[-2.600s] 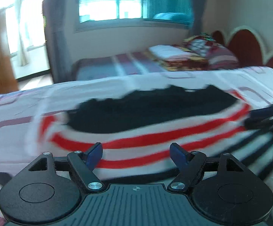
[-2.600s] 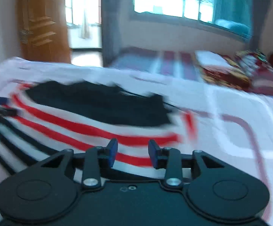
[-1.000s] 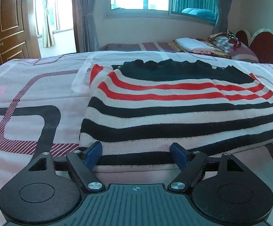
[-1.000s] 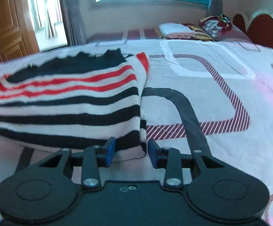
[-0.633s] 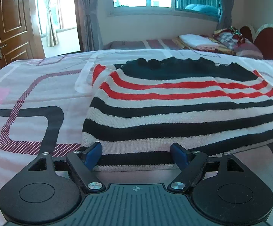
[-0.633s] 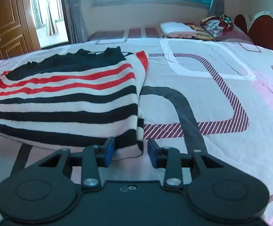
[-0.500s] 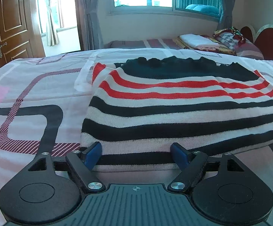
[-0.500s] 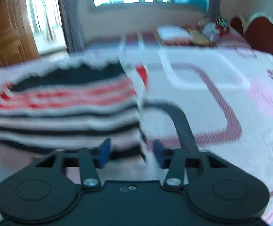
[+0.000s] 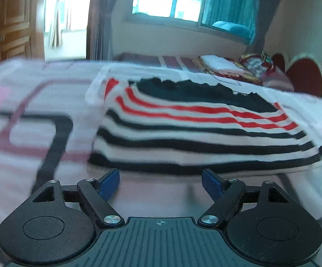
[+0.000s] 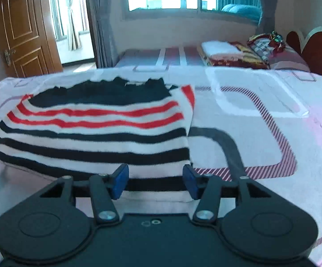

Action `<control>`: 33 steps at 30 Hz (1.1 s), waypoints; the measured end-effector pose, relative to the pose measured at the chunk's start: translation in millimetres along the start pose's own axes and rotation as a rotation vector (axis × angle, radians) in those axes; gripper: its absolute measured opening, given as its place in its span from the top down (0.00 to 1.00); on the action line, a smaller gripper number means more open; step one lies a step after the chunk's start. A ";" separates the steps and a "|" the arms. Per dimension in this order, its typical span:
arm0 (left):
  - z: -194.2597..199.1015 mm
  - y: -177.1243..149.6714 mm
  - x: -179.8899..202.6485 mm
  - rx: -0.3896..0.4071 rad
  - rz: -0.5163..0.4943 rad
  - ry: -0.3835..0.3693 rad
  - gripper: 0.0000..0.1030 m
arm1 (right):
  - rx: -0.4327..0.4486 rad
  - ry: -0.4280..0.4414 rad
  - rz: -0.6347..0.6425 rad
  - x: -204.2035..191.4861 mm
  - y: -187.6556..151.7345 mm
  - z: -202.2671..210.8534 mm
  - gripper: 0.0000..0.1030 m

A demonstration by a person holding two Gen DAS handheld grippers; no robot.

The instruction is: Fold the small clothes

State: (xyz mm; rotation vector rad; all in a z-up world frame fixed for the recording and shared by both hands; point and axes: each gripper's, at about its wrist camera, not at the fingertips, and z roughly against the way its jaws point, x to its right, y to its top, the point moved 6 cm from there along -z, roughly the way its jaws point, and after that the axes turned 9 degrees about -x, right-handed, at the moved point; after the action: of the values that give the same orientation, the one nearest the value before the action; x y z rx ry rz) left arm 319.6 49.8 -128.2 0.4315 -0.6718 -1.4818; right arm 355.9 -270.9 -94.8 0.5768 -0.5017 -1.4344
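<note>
1. The left gripper [image 9: 160,181], with blue-tipped black fingers, is seen spread wide just short of the hem, with nothing held.
2. The right gripper [image 10: 156,183] is seen parted across the hem's right corner.
3. The folded black, white and red striped knitted sweater [image 10: 98,131] is laid flat on the pink patterned bedsheet [image 10: 261,138].

Striped sweater [image 10: 98,133]: white knit with black bands in its near part, red bands beyond them, and a solid black far part. Bedsheet [image 10: 261,138]: white and pale pink, printed with rounded rectangles outlined in black, white and maroon hatching. Left gripper [image 9: 160,182] and right gripper [image 10: 156,182]: black bodies with blue fingertip pads. Door [image 10: 25,29]: brown wood. Headboard [image 10: 316,51]: dark red with a pale edge.
</note>
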 end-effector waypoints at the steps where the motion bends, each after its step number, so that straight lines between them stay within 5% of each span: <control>1: -3.5 -5.3 -6.1 -0.029 0.082 -0.028 0.22 | 0.004 0.009 -0.005 -0.1 0.0 3.3 0.49; 6: -15.9 -14.9 -38.3 0.020 0.436 -0.162 0.22 | -0.004 0.060 -0.050 -10.5 -0.1 9.8 0.50; 12: -35.0 -8.5 -67.4 0.144 0.674 -0.304 0.22 | -0.022 0.120 -0.042 -39.1 3.3 2.9 0.50; 19: -62.5 21.0 -62.9 0.199 0.686 -0.303 0.25 | -0.017 0.213 -0.068 -56.9 18.8 -9.5 0.50; 22: -79.5 29.3 -76.1 0.158 0.733 -0.263 0.68 | -0.002 0.235 -0.073 -60.0 30.4 -16.4 0.50; 23: -84.8 27.5 -83.0 0.147 0.778 -0.280 0.73 | -0.001 0.235 -0.073 -62.0 35.7 -21.0 0.50; 25: -88.8 30.6 -87.3 0.142 0.804 -0.313 0.73 | -0.002 0.235 -0.058 -68.0 45.5 -31.5 0.59; 29: -89.6 41.0 -81.1 0.129 0.753 -0.275 0.79 | -0.032 0.238 -0.015 -88.2 57.1 -55.5 0.95; 33: -78.8 31.7 -85.8 0.177 0.773 -0.330 0.82 | -0.027 0.264 0.032 -114.6 63.0 -68.0 0.96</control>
State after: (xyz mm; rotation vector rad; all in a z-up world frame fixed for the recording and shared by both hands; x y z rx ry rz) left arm 398.1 126.0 -179.3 0.0305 -1.0883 -0.7587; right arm 438.6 -149.2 -104.0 0.7212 -0.2810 -1.3089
